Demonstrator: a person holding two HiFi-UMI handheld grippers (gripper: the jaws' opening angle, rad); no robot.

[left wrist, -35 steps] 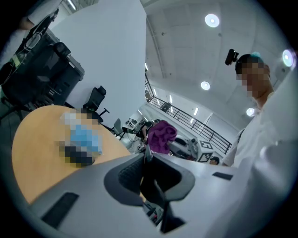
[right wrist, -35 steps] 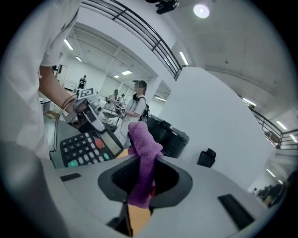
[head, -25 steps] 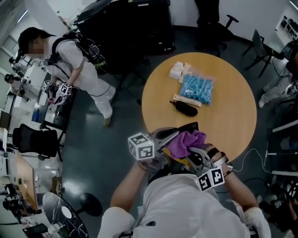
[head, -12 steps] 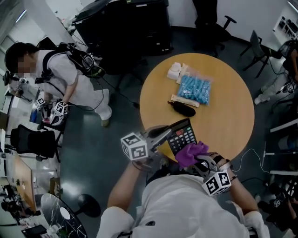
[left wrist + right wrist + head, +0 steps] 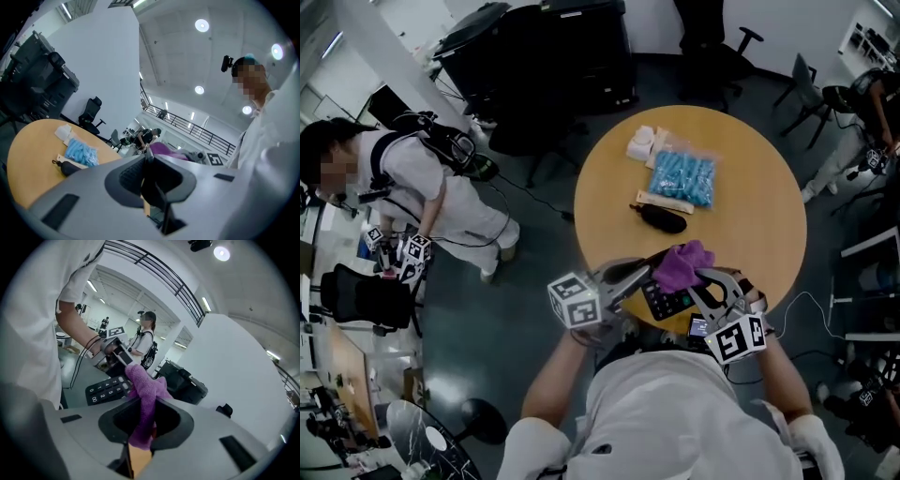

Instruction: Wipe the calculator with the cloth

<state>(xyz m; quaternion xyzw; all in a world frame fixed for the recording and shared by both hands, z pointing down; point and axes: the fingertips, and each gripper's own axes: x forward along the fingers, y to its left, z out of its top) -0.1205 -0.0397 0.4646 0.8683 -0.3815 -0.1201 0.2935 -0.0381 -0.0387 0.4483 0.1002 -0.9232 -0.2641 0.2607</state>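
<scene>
Black calc (image 5: 667,302), keys up & tilted, w/ bunched purple cloth (image 5: 682,265) over its far end.

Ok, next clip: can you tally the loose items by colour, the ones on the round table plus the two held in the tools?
Purple: 1, cloth
Black: 2, calculator, pouch
Blue: 1, bag of blue pieces
White: 1, folded wad
Tan: 1, flat strip
Total: 6

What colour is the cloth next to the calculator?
Purple. The cloth shows best in the right gripper view.
</scene>
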